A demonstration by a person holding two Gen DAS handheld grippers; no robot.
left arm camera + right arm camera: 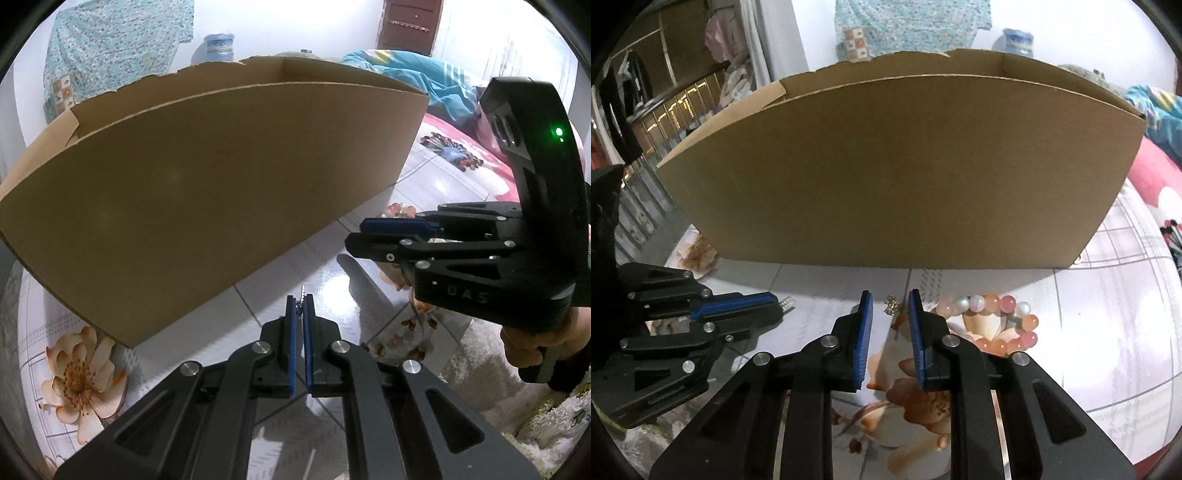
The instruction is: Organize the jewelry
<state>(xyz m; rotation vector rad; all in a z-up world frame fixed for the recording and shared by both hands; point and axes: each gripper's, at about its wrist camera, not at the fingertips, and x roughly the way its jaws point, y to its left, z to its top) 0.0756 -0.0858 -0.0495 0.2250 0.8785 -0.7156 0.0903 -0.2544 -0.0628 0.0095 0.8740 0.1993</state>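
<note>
Silvery sparkling strip, long axis up-frame, pinched in the left gripper; right gripper spread near the pink bead bracelet

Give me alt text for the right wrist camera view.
The open right gripper hovers over a small silver trinket beside a pink bead bracelet on a floral tabletop, before a cardboard box. The left gripper pinches a sparkly piece.
</note>
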